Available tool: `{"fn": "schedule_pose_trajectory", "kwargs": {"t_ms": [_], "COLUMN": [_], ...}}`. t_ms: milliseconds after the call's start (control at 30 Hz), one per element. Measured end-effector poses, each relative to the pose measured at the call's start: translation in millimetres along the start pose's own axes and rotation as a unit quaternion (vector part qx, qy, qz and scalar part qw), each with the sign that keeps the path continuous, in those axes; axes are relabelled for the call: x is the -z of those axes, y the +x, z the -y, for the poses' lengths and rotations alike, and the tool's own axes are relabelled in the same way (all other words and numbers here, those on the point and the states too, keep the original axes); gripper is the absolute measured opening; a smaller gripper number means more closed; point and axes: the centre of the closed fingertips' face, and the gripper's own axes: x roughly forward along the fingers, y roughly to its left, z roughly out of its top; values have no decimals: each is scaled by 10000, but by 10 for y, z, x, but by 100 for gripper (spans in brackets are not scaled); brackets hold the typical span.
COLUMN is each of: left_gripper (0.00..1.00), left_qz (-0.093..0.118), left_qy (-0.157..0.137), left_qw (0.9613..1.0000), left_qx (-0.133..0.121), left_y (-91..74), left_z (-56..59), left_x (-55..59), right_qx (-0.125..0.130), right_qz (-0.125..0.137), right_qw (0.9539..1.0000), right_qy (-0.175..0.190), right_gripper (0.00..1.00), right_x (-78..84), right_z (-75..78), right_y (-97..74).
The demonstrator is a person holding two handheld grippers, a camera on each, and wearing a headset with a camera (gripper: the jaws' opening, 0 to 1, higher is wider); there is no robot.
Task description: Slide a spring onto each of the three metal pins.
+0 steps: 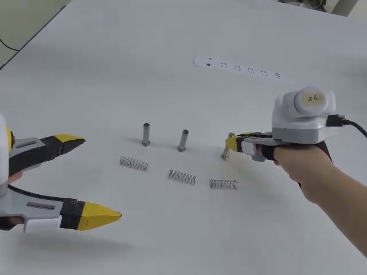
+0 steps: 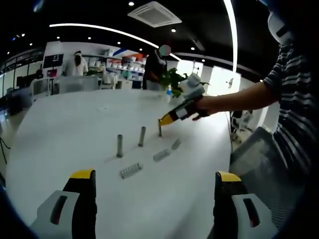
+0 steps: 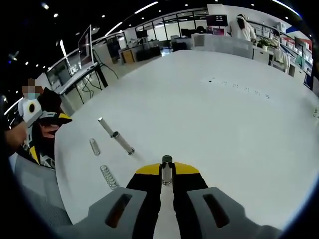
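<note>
Right gripper: fingers closed tight on the short grey metal pin at the end of the row. In the right gripper view the pin's top pokes just past the yellow tips.
Left gripper: fingers spread wide with nothing between them, held over the white desk.
Middle pin, far pin: upright, beyond the left fingers and apart from the right fingers.
Small coiled steel spring: flat on the desk, just beside the right fingers.
Middle spring, far spring: flat, towards the left fingers, one before each pin.
Progress: judged not started, as no pin carries a spring.
Risk, grip: the fingers hold the pin high, so little free length is left for a spring to pass over.
Risk, pin: it is smooth and round, so it may pivot or slip when pushed.
Risk, spring: a light coil may roll or squirt out of a pinch.
</note>
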Motion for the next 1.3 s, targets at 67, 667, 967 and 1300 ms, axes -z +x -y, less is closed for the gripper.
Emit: {"fn": "schedule_pose_trajectory", "kwargs": {"t_ms": [67, 667, 967, 1300], "left_gripper": [96, 96, 96, 96], "left_qz": [-3, -8, 17, 6], "left_qy": [-1, -34, -51, -59], "left_qw": [10000, 10000, 10000, 10000], "left_qx": [12, 36, 28, 63], "left_y": [6, 17, 7, 11], "left_z": [9, 26, 14, 39], "left_x": [3, 23, 30, 39], "right_qx": [3, 15, -25, 18], "right_qz": [5, -35, -59, -80], "right_qw": [10000, 9999, 9999, 9998], "right_qy": [-4, -161, -158, -205], "right_gripper": [5, 5, 6, 11], "right_x": [4, 36, 56, 86], "right_z": [-1, -29, -56, -55], "right_y": [-14, -2, 14, 22]}}
